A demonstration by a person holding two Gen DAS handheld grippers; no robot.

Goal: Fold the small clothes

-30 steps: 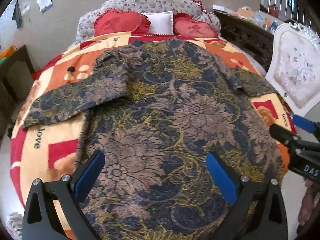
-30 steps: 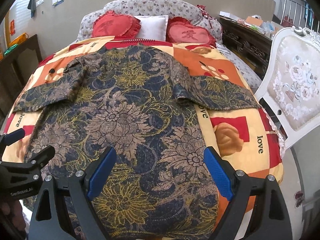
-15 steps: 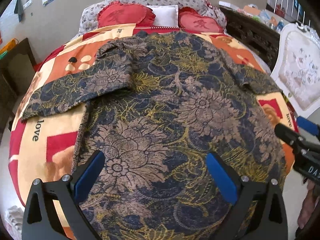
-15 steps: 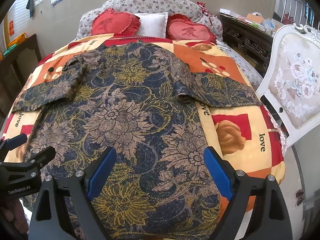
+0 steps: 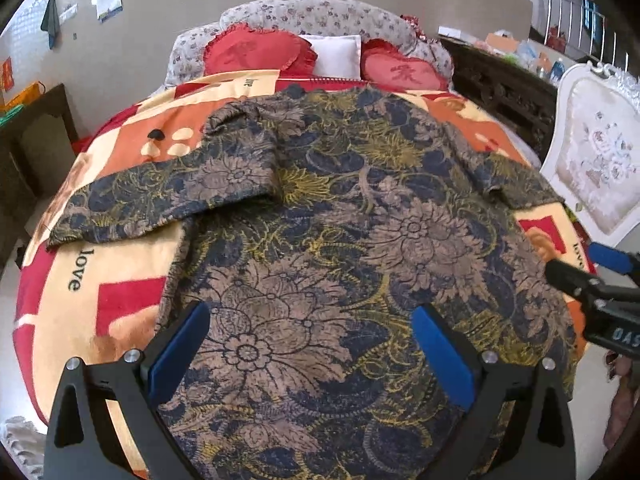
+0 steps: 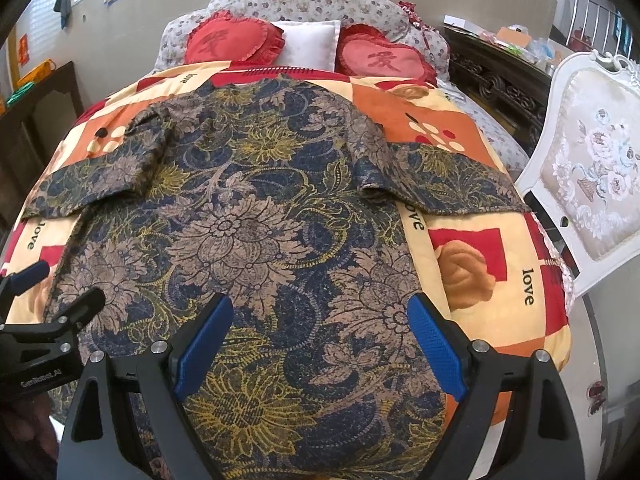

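A dark floral garment (image 5: 340, 240) with brown and yellow flowers lies spread flat on the bed, both short sleeves out to the sides; it also shows in the right wrist view (image 6: 248, 232). My left gripper (image 5: 308, 352) is open and empty above the garment's lower left part. My right gripper (image 6: 320, 340) is open and empty above its lower right part. Each gripper shows at the edge of the other's view, the right one (image 5: 600, 280) and the left one (image 6: 48, 300).
The bed has an orange, red and cream blanket (image 6: 488, 264) with "love" printed on it. Two red heart cushions (image 6: 236, 42) and a white pillow (image 6: 308, 46) lie at the headboard. A white upholstered chair (image 6: 592, 184) stands right. Dark wooden furniture (image 5: 32, 148) stands left.
Both grippers have drawn back and risen slightly, so more of the bed and headboard shows. The garment has not moved. Both jaws stay open.
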